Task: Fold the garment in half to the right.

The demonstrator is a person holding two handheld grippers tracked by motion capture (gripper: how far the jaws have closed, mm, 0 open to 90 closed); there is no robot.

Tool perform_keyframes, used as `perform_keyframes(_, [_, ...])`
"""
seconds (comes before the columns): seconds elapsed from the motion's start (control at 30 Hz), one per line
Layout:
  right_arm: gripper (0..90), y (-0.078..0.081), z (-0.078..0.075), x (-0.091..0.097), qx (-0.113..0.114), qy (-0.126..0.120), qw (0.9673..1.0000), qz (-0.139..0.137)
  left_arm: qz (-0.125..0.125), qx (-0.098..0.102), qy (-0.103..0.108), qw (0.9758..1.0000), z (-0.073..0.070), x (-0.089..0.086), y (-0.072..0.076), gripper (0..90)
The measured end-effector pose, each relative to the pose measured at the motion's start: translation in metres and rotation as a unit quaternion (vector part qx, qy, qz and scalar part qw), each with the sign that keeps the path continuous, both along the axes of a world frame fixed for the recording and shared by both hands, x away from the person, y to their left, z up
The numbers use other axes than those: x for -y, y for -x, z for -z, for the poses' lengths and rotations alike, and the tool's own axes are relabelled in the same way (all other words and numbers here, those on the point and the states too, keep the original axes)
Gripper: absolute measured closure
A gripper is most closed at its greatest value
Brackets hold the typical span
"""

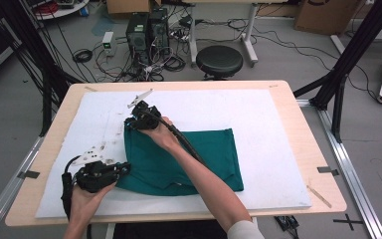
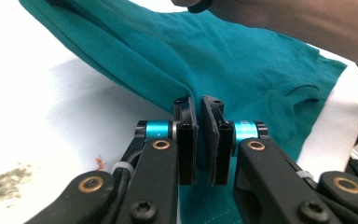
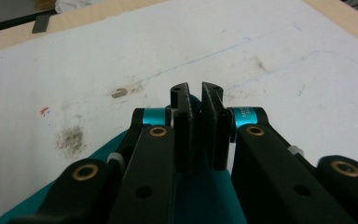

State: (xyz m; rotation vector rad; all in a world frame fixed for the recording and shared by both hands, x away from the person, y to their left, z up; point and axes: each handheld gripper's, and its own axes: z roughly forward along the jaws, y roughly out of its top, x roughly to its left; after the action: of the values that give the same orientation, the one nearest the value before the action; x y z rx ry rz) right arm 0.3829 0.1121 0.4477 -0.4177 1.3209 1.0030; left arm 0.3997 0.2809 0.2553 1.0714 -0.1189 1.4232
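A teal green garment [image 1: 194, 157] lies folded on a white sheet [image 1: 258, 114] that covers a light wooden tabletop [image 1: 311, 149]. No containers sit on it.

The left hand-held gripper [image 1: 124, 168] is at the garment's near left corner, with a strip of bare white sheet beside and behind it before the tabletop's near edge. The right hand-held gripper [image 1: 132, 121] is at the garment's far left corner, the person's forearm crossing over the cloth to reach it. Beyond and to the side of this hand-held gripper the sheet is open and bare apart from faint smudges and pen lines.

In the left gripper view, the jaws of the left hand-held gripper [image 2: 199, 105] are closed to a narrow slit, pinching a fold of the garment [image 2: 223, 60]. In the right gripper view, the right hand-held gripper [image 3: 195, 93] is likewise nearly closed, with the garment [image 3: 200, 191] pinched between its jaws.
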Motion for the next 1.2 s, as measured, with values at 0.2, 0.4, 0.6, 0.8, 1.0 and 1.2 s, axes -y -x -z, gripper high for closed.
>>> perform_keyframes(0.2, [84.3, 0.003, 0.0, 0.007, -0.01, 0.006, 0.9999, 0.002, 0.003, 0.004, -0.013, 0.9999, 0.0, 0.01, -0.001, 84.1])
perform_keyframes(0.4, [84.2, 0.003, 0.001, 0.018, -0.003, 0.006, 1.0, 0.003, 0.006, 0.008, -0.022, 0.9997, 0.0, 0.022, -0.001, 84.1])
perform_keyframes(0.6, [84.2, 0.002, 0.003, 0.041, -0.004, -0.003, 1.0, 0.007, 0.006, 0.01, -0.037, 0.9993, -0.002, 0.04, -0.001, 84.0])
perform_keyframes(0.8, [84.2, 0.005, 0.003, 0.065, -0.002, -0.016, 0.9999, 0.004, 0.006, 0.01, -0.058, 0.9982, -0.008, 0.061, 0.0, 84.1])
perform_keyframes(1.0, [84.1, 0.005, 0.002, 0.083, 0.001, -0.023, 0.9996, 0.015, -0.001, 0.009, -0.075, 0.9971, -0.015, 0.081, -0.001, 84.1])
perform_keyframes(1.2, [84.1, 0.006, 0.002, 0.104, 0.003, -0.038, 0.9992, 0.012, 0.004, 0.008, -0.088, 0.996, -0.021, 0.096, -0.001, 84.2])
